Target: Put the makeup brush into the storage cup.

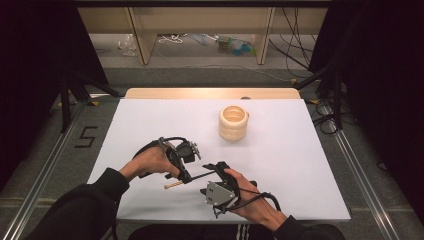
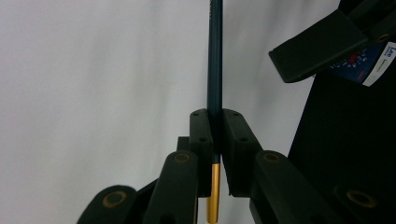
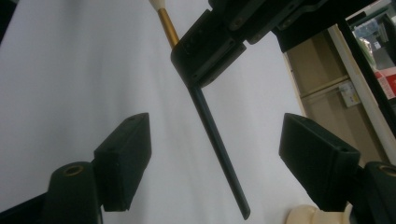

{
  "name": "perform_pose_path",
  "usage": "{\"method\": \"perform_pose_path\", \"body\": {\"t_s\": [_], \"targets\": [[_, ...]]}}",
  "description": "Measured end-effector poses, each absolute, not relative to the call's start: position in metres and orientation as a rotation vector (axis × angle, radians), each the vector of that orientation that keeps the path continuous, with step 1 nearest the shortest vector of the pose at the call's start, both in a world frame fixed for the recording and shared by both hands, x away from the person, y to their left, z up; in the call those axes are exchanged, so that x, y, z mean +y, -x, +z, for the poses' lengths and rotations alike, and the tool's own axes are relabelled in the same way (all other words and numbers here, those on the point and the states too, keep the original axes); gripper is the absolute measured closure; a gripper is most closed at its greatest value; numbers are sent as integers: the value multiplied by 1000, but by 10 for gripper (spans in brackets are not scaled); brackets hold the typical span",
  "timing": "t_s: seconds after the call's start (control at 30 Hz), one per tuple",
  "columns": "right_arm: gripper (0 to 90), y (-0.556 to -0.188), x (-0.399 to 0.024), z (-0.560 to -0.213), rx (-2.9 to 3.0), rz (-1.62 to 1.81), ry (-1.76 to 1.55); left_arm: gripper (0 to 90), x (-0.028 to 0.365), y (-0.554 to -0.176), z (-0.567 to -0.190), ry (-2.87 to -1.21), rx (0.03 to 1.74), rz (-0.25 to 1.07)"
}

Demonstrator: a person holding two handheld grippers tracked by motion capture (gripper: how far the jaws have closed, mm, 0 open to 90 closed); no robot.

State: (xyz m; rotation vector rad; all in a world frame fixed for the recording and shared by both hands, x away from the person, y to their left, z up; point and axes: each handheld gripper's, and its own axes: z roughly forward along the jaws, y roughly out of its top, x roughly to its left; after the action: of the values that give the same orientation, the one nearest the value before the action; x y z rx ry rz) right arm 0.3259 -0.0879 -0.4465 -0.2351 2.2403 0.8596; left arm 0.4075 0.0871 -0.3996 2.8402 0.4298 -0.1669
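Near the counter's (image 1: pixel 150 120) front edge, well short of the ring stack (image 1: pixel 233 123), a dark pencil (image 2: pixel 215 70) is clamped by the left gripper (image 2: pixel 215 140), while the handover is judged unfinished, the right gripper (image 3: pixel 215 161) being held wide around it.

Cream ringed holder (image 1: pixel 233 122) on the white table (image 1: pixel 150 120), wooden shelving (image 1: pixel 145 35) on the floor beyond

One pencil (image 1: pixel 192 177), two grippers (image 1: pixel 186 175) (image 1: pixel 216 172), one stack of cream rings (image 1: pixel 233 122), one white table (image 1: pixel 280 165).
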Motion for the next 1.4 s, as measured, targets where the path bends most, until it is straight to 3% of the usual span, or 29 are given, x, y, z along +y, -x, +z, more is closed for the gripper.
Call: {"method": "perform_pose_path", "body": {"t_s": [0.63, 1.03, 1.4], "targets": [[436, -326, -75, -451, 2138, 652, 432, 833, 80, -406, -394, -2858, 406, -162], [585, -321, -72, -454, 2144, 587, 389, 832, 76, -405, -390, -2860, 395, -165], [654, -322, -70, -451, 2091, 537, 457, 833, 75, -406, -389, -2875, 388, -161]]}}
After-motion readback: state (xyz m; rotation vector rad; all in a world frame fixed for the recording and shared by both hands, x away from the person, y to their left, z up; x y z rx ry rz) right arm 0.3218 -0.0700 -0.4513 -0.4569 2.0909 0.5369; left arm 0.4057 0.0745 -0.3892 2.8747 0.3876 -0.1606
